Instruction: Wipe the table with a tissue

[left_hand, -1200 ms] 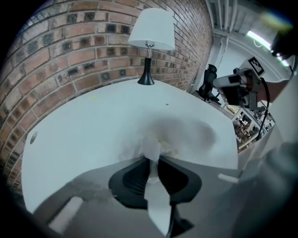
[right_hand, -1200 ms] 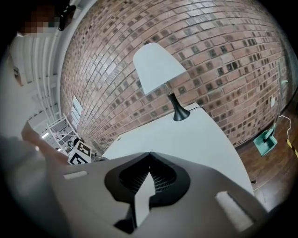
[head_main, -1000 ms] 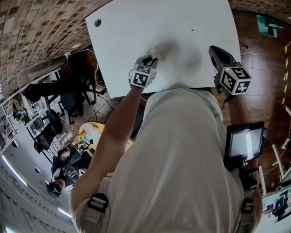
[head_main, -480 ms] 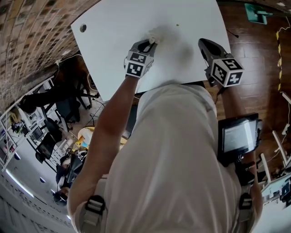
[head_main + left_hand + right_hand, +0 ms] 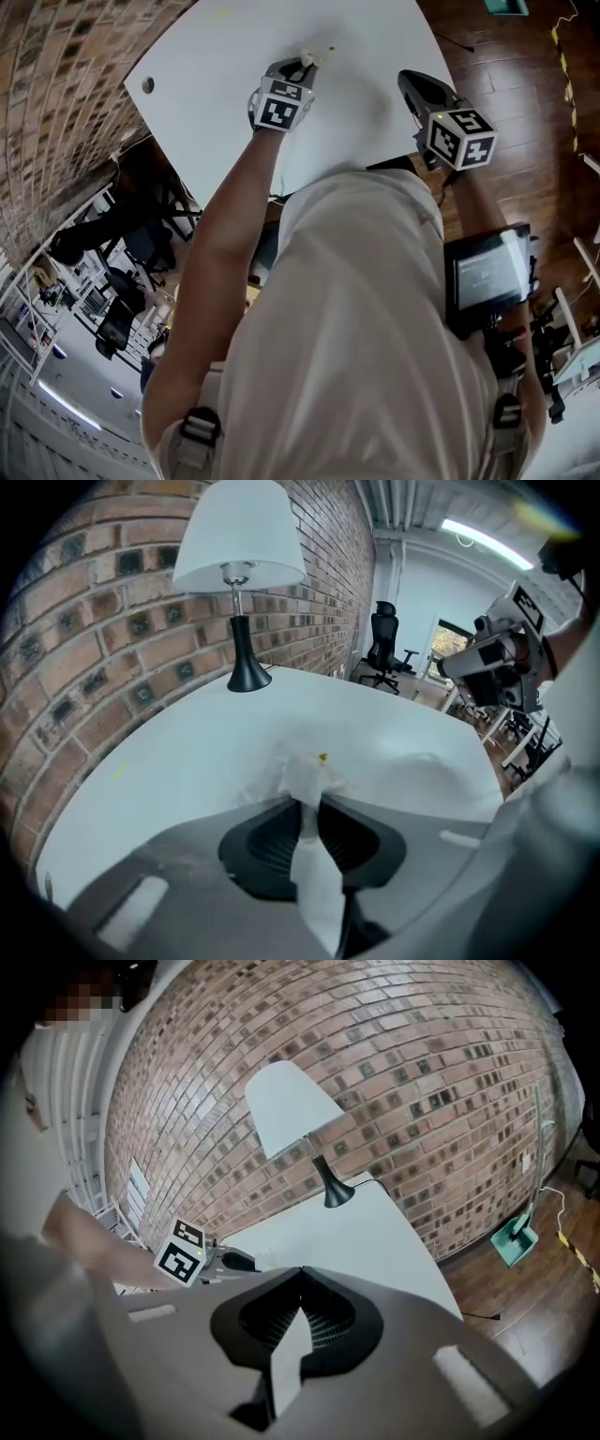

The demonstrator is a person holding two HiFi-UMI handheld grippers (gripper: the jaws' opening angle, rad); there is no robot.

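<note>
Wiping stroke in progress, seen from the head and from both grippers. The left gripper (image 5: pixel 309 799) has its jaws drawn almost together on a crumpled white tissue (image 5: pixel 302 772). They pinch the tissue at its gathered middle, and the loose folds spread out ahead of the tips. The tissue lies pressed on the white table (image 5: pixel 178 752), toward the far side and not far from a lamp (image 5: pixel 239 569) that stands by the brick wall. A small yellow speck (image 5: pixel 322 757) sits just beside the tissue's front edge, and the view is too coarse to identify it.

The right gripper (image 5: pixel 298 1271) has its jaws closed tip to tip with nothing between them. In the head view it hangs near the table's right edge, well apart from the tissue and taking no part in the wipe.

Handling note: the tissue is judged very light, soft and limp. It is likely to tear or roll up if dragged hard, and to slip free if only a corner is pinched. The bunched centre is therefore the sound place to hold it. Moderate downward pressure should leave enough paper flat against the smooth tabletop.
</note>
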